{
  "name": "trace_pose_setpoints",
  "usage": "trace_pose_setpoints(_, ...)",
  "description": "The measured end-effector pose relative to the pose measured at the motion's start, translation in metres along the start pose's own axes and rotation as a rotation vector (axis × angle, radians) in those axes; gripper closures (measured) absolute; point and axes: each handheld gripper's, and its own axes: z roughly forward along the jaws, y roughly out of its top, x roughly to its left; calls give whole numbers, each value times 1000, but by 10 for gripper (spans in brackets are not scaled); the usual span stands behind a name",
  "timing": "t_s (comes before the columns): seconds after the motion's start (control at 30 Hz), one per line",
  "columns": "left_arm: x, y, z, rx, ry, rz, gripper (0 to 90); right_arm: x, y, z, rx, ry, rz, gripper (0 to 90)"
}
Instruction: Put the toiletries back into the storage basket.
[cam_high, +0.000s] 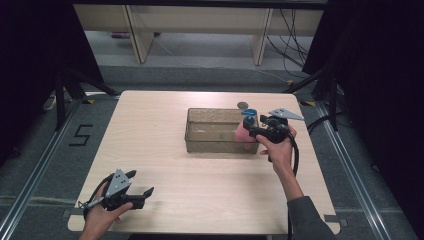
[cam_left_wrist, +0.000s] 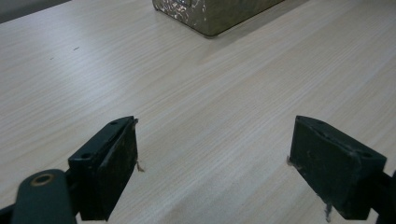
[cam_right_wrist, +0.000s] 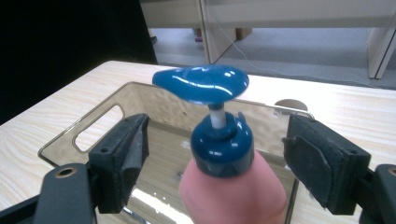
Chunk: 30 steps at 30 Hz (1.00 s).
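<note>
Tipping is risked: right gripper (cam_right_wrist: 215, 154) jaws stand apart around the pump bottle (cam_right_wrist: 224, 154), centre frame, unclamped in the bin (cam_right_wrist: 93, 116).

- A pink pump bottle (cam_right_wrist: 232, 191) with a glossy blue collar and a blue pump head stands upright at the lower middle of the right gripper view. The head is a flattened paddle shape on a thin white stem, raised above the collar.
- In the high view the pump bottle (cam_high: 245, 132) shows right of centre, inside the right end of a clear, smoke-tinted plastic bin (cam_high: 215, 131) with handle cut-outs.
</note>
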Motion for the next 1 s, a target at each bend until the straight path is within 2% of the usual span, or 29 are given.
trace_pose_setpoints(0.03, 0, 0, 0, 2, 0, 4, 148, -3, -1, 0, -19, 2, -49, 228)
trace_pose_setpoints(0.1, 0, 0, 0, 3, 1, 3, 148, -1, -2, -4, -7, -3, -8, 225)
trace_pose_setpoints(0.13, 0, 0, 0, -3, 2, 2, 148, -3, -2, -5, -19, -2, -35, 225)
trace_pose_setpoints(0.2, 0, 0, 0, 0, 1, 4, 148, -2, -3, -7, -9, 2, -25, 222)
trace_pose_setpoints(0.23, 0, 0, 0, -4, -1, -1, 148, -4, -4, -7, -28, -2, -53, 221)
trace_pose_setpoints(0.27, 0, 0, 0, -1, -1, 1, 148, -2, -4, -9, -13, 7, -20, 221)
trace_pose_setpoints(0.3, -1, 0, 0, -8, -2, -6, 148, -2, -5, -10, -9, -3, -36, 221)
trace_pose_setpoints(0.33, 0, 0, 0, 2, 1, 2, 148, 1, -5, -11, -12, 15, 3, 221)
trace_pose_setpoints(0.4, 0, 0, 0, -5, 2, 2, 148, 0, -6, -12, -22, 8, -27, 220)
trace_pose_setpoints(0.43, 0, 0, 0, -3, 2, 5, 148, 0, -5, -14, -7, 4, -35, 219)
trace_pose_setpoints(0.47, 0, 0, 0, -1, 0, 0, 148, 2, -7, -14, -15, 3, -16, 219)
trace_pose_setpoints(0.53, 1, 0, 0, 2, 3, 9, 148, 2, -6, -15, -23, 16, -34, 220)
trace_pose_setpoints(0.57, 1, 0, 1, 0, 3, 10, 148, 4, -6, -16, -24, 20, -15, 220)
trace_pose_setpoints(0.6, 1, 0, 0, 2, 5, 15, 148, 5, -6, -18, -25, 20, -18, 220)
trace_pose_setpoints(0.63, 0, -1, 0, 1, 2, 8, 148, 5, -6, -18, -36, 15, -46, 220)
trace_pose_setpoints(0.67, 0, -1, 0, 1, 3, 4, 148, 7, -6, -20, -15, 13, -45, 220)
trace_pose_setpoints(0.7, 0, -1, 0, 4, 1, 7, 148, 9, -7, -19, -32, 33, -33, 220)
trace_pose_setpoints(0.73, 0, 0, 0, 1, 2, 5, 148, 10, -7, -20, -31, 20, -44, 220)
trace_pose_setpoints(0.77, 0, 0, 1, -4, 1, 6, 148, 11, -7, -21, -21, 27, -40, 220)
trace_pose_setpoints(0.8, -1, 0, 0, -7, 3, 4, 148, 11, -8, -21, -31, 23, -55, 220)
trace_pose_setpoints(0.83, -1, -1, 0, -7, 1, -2, 148, 16, -9, -22, -18, 37, 2, 220)
trace_pose_setpoints(0.9, 0, 0, 0, -3, 0, -2, 148, 14, -9, -22, -28, 31, -58, 219)
trace_pose_setpoints(0.93, 0, 0, 1, -6, 2, 6, 148, 15, -9, -23, -17, 38, -40, 218)
trace_pose_setpoints(0.97, 0, 0, 1, -6, 2, 5, 148, 16, -9, -25, -13, 24, -40, 218)
trace_pose_setpoints(1.0, -1, -1, 1, -2, 1, 6, 148, 18, -10, -25, -19, 36, -11, 218)
